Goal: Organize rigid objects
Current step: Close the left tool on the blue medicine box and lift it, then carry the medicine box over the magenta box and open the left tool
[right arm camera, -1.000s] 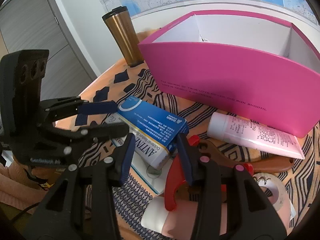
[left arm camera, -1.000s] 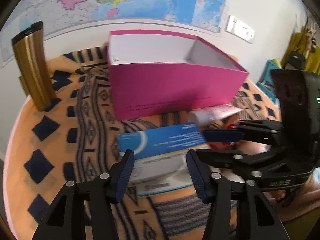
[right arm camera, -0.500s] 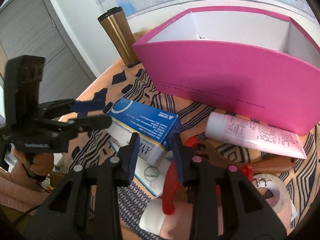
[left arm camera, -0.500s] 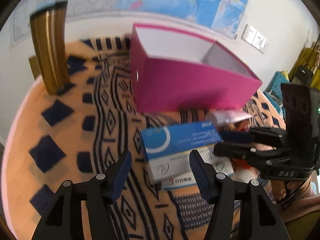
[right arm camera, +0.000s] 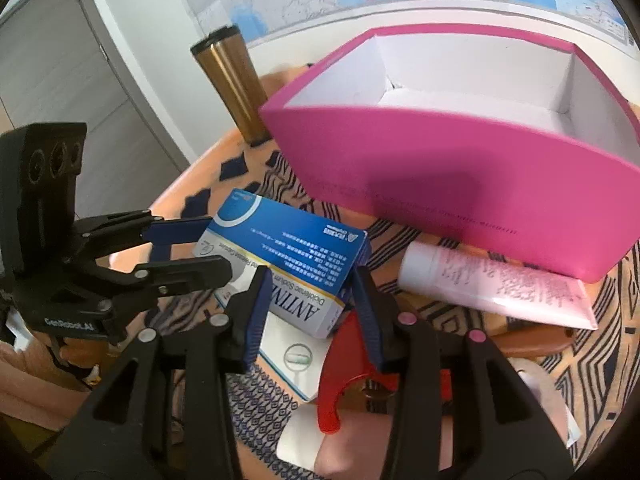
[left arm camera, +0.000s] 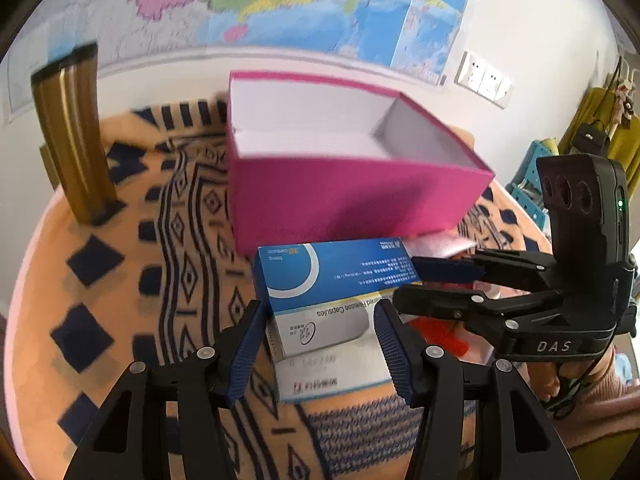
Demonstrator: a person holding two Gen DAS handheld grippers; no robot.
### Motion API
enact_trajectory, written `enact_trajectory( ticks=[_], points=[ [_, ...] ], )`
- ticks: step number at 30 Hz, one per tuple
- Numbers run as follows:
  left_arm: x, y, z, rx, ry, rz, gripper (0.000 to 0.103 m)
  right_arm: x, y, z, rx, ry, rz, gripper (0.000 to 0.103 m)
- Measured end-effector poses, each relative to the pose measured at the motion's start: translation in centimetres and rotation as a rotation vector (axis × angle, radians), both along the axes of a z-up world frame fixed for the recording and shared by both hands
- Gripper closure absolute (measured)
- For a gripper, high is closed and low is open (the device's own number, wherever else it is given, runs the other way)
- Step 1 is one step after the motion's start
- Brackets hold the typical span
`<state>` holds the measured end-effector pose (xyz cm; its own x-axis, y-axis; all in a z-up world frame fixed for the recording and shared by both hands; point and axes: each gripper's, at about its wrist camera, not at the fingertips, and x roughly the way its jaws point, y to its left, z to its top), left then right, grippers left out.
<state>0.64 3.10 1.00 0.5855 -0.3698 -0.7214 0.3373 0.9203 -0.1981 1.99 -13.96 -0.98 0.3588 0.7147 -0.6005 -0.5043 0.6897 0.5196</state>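
Both your grippers straddle the blue medicine box (right arm camera: 292,248), lying atop another carton just before the pink box (right arm camera: 460,184). Left fingers (left arm camera: 248,344) are narrowing, right fingers (right arm camera: 256,312) spreading (neither pinching).

A blue-and-white medicine box (right arm camera: 288,256) carries the large letters "ANTIM…" and the words "Diclofenac Sodium" on its white side; from the left wrist view the same box (left arm camera: 332,276) shows "30 capsules", "50mg" and "…Release Capsules", printed upside down, with a "12" on its white face. The right gripper's body (left arm camera: 560,344) is marked "DAS"; the left gripper's body (right arm camera: 68,324) reads "GenRobot.AI". Small dark lettering runs along the pink box's front wall (right arm camera: 460,216), too blurred to read, as is the print on the pink tube (right arm camera: 500,284).
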Motion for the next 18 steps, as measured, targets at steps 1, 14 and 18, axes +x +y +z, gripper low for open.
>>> enact_trajectory(
  ticks=[1, 14, 18],
  points=[
    [0.2, -0.1, 0.7, -0.006, -0.014, -0.005, 0.047, 0.0, -0.3, 0.3, 0.006, -0.004, -0.003, 0.058],
    [5.4, -2.3, 7.0, 0.014, -0.123, -0.012, 0.046, 3.7, -4.1, 7.9, 0.010, -0.173, -0.088, 0.058],
    [7.9, -2.3, 6.9, 0.040, -0.105, 0.013, 0.046, 6.4, -4.1, 8.5, 0.007, -0.177, -0.089, 0.058]
  ],
)
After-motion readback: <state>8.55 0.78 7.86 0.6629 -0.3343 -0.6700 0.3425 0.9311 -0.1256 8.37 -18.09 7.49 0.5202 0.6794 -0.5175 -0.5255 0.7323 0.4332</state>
